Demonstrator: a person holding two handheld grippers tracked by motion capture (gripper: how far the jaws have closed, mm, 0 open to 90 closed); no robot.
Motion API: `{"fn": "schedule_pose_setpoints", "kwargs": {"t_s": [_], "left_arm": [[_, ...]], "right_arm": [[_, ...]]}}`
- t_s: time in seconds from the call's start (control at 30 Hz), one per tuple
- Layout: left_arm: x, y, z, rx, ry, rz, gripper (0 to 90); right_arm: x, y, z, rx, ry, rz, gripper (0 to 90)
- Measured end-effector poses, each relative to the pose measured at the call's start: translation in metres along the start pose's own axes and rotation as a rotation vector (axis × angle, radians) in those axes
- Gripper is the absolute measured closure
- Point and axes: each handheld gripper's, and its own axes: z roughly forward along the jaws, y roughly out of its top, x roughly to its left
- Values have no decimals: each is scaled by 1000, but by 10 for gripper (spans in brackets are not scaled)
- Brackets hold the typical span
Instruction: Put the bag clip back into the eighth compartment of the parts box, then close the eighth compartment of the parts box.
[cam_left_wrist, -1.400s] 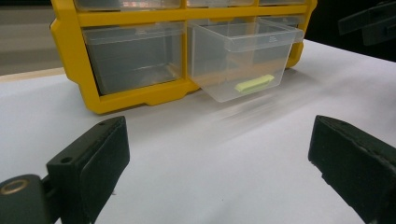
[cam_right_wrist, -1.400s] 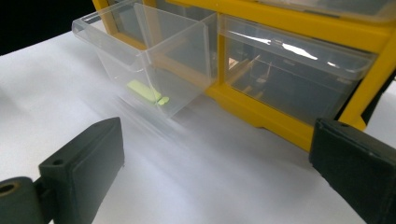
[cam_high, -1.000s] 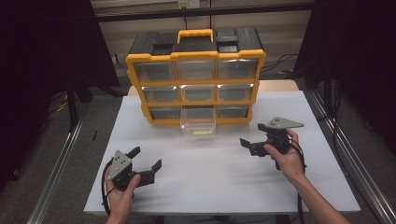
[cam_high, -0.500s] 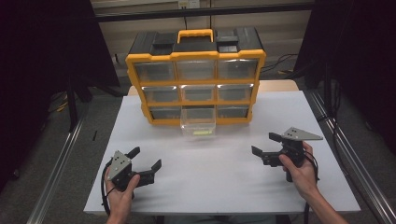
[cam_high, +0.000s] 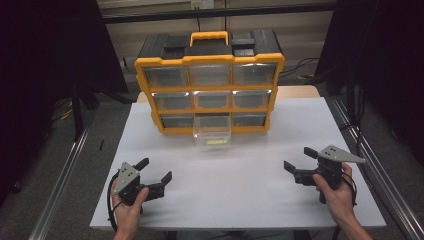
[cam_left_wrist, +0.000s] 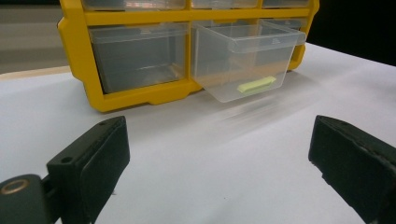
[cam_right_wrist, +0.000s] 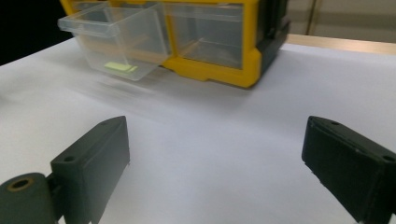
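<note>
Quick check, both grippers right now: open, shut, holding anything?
Left gripper: open, holding nothing, low over the table.
Right gripper: open, holding nothing.

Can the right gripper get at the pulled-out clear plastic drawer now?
Probably yes: the right gripper is open, and bare white table lies between it and the clear plastic drawer.

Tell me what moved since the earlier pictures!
The right tongs pulled back from near the pulled-out drawer, toward the person and the table's right edge, open and empty. The left tongs, the yellow organizer and the little green piece in the drawer stayed put.
</note>
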Motion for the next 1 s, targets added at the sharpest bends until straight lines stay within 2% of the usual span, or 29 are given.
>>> {"fn": "schedule_pose_setpoints", "kwargs": {"t_s": [0.03,0.3,0.5,0.53,0.63,0.73,0.9,1.0], "left_arm": [[0,0,0,-1,-1,2,54],[-1,1,-3,-7,5,1,54],[-2,2,-3,-8,2,5,54],[-2,2,-3,-9,-9,5,54],[-2,2,-3,-6,1,4,54],[-1,1,-2,-1,5,5,54],[-2,1,-1,-4,-20,-3,55],[-3,2,-2,-5,-11,15,54]], "right_arm": [[-1,-2,-3,-2,-23,-10,70],[3,-15,-19,-13,-83,-20,57],[2,-18,-20,-22,-78,-12,40],[1,-18,-20,-21,-73,-11,35],[1,-18,-19,-16,-71,-19,29],[3,-18,-16,-24,-49,-17,27],[6,-17,-9,-19,-17,-30,33],[9,-18,-5,-18,12,-22,36]]}}
